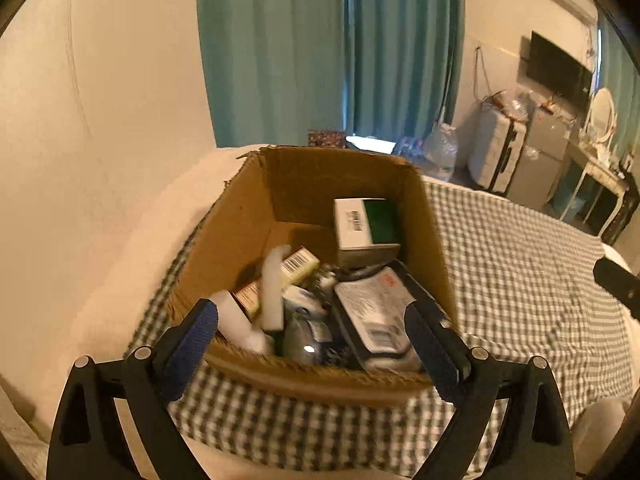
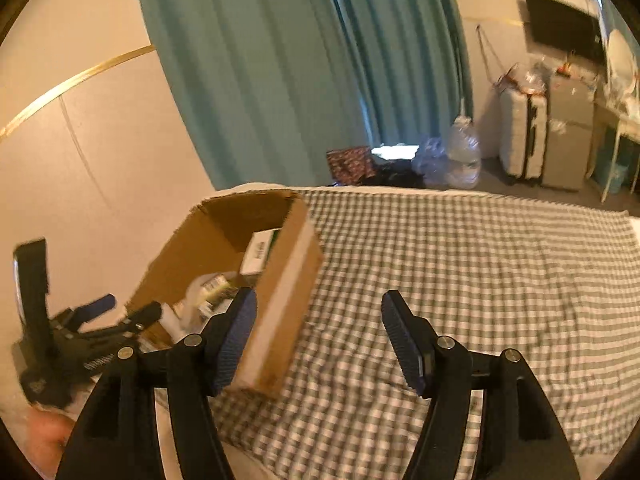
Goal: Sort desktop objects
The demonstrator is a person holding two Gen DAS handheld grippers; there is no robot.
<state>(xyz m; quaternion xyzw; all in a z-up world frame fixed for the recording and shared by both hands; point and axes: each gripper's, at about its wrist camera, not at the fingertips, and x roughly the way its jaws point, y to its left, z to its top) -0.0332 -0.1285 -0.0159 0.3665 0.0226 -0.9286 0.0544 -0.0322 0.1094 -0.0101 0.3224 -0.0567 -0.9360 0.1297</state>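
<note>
An open cardboard box (image 1: 248,216) stands on the green checked cloth (image 1: 520,264). It holds a white and green carton (image 1: 364,224), a white tube (image 1: 274,292), a barcode box (image 1: 300,266), a flat label pack (image 1: 376,312) and other small items. My left gripper (image 1: 310,316) is open and empty, its jaws just above the box's near rim. In the right wrist view the box (image 2: 280,292) sits at the left. My right gripper (image 2: 318,308) is open and empty, above the cloth (image 2: 480,272) beside the box. The left gripper (image 2: 116,312) shows at the far left.
Teal curtains (image 1: 328,48) hang behind. Suitcases (image 1: 500,148), a water jug (image 2: 464,152), a dark patterned bag (image 2: 348,162), a television (image 1: 558,66) and a desk (image 1: 600,168) stand at the right back. A beige wall (image 1: 100,100) is at the left.
</note>
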